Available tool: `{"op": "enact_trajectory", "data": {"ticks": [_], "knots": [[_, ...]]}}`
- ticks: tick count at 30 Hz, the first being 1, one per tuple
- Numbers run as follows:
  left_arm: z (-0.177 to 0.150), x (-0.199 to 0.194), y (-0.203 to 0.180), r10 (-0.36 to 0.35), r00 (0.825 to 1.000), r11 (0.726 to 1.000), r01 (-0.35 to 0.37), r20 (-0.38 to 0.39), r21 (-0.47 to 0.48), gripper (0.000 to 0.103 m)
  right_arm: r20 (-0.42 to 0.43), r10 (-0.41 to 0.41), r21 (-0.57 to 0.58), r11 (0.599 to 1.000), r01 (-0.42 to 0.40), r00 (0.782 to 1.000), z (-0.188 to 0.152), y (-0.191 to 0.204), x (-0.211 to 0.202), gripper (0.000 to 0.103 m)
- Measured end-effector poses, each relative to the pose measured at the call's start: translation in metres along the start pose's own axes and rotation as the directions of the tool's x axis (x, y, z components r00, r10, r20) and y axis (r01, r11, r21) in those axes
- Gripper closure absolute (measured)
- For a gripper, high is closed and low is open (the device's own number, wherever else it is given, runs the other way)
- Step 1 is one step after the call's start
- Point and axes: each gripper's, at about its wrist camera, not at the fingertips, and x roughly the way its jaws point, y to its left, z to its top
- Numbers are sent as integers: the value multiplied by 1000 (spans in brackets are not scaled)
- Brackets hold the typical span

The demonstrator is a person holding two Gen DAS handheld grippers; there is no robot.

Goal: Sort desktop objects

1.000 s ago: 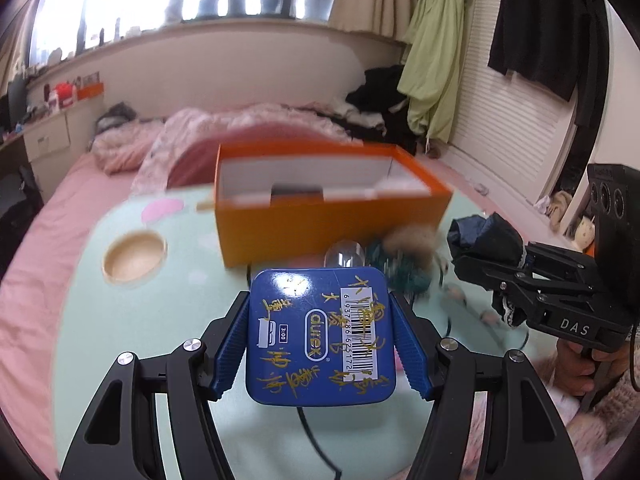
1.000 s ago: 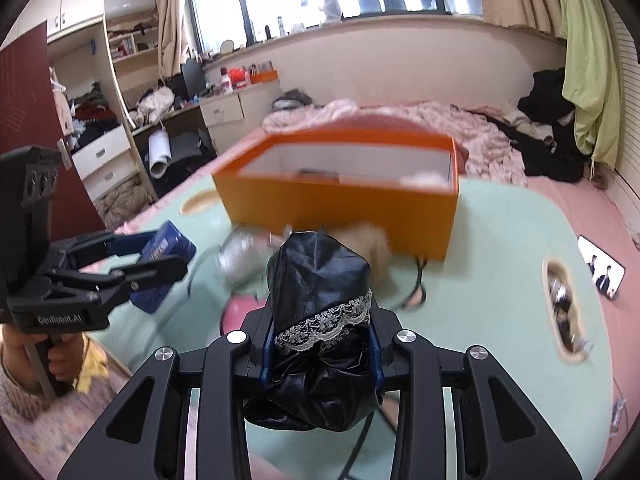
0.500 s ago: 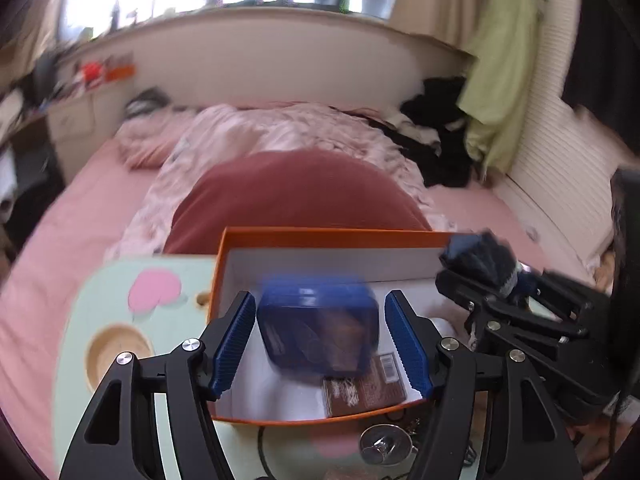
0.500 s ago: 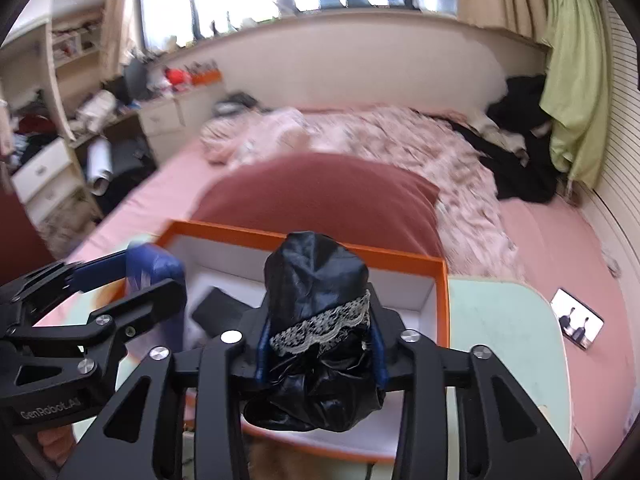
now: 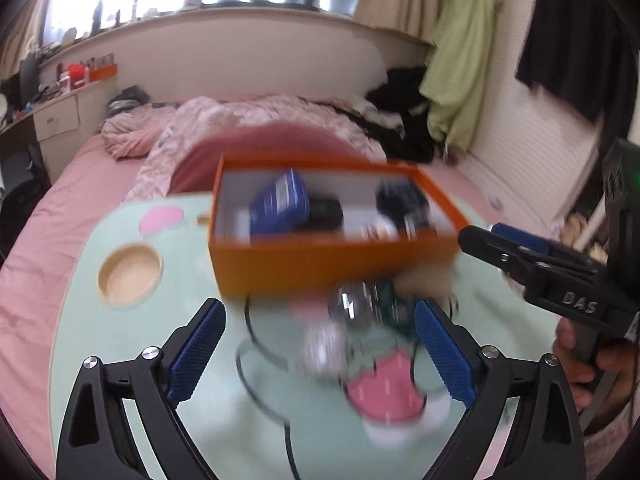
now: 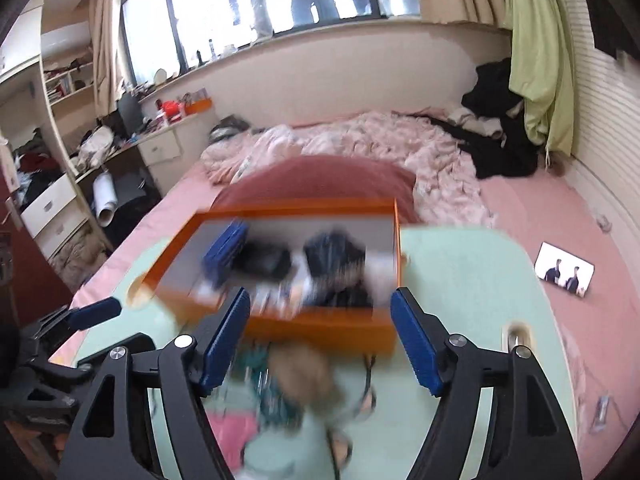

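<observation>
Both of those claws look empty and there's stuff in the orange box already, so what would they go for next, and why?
Probably the left gripper lowers onto the shiny silvery object ahead of it. Both grippers have just opened and hold nothing; the blue tin and the black lace bundle already lie in the orange box, while clutter remains on the green table.

Both tongs (image 5: 320,350) (image 6: 320,342) are black frames with silver screws and ribbed blue pads (image 5: 440,354); one bears "DAS" lettering.
</observation>
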Motion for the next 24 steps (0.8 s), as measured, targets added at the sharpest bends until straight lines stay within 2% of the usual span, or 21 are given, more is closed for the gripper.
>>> {"op": "enact_trajectory", "data": {"ticks": [3, 8, 10, 12, 13, 15, 17, 19, 24], "knots": [[-26, 5, -2, 18, 999, 1000, -18, -47, -6, 8, -50, 11, -6, 1000, -12, 999, -33, 1, -9, 30], [-36, 19, 12, 50, 991, 997, -58, -127, -54, 7, -116, -30, -49, 998, 25, 993, -66, 7, 0, 30], [-40, 28, 14, 108, 979, 993, -114, -173, -27, 5, -149, -36, -51, 998, 28, 988, -70, 7, 9, 30], [-45, 32, 9, 185, 968, 983, -180, -169, 48, 0, -179, -35, -49, 998, 26, 983, -74, 5, 17, 26], [-47, 32, 7, 182, 971, 983, -175, -157, 60, 0, -179, -42, -63, 998, 31, 983, -75, 8, 18, 19], [-48, 32, 8, 168, 973, 985, -161, -156, 60, 0, -186, -77, -104, 993, 58, 979, -75, 14, 21, 18], [-50, 31, 10, 165, 975, 986, -157, -149, 62, 0, -189, -102, -150, 986, 74, 977, -76, 21, 25, 11], [-51, 30, 10, 164, 976, 986, -157, -146, 63, 0, -194, -96, -174, 983, 62, 976, -78, 24, 27, 6], [-52, 29, 11, 163, 976, 986, -155, -143, 63, 0, -188, -80, -166, 985, 49, 979, -81, 21, 24, 6]]}}
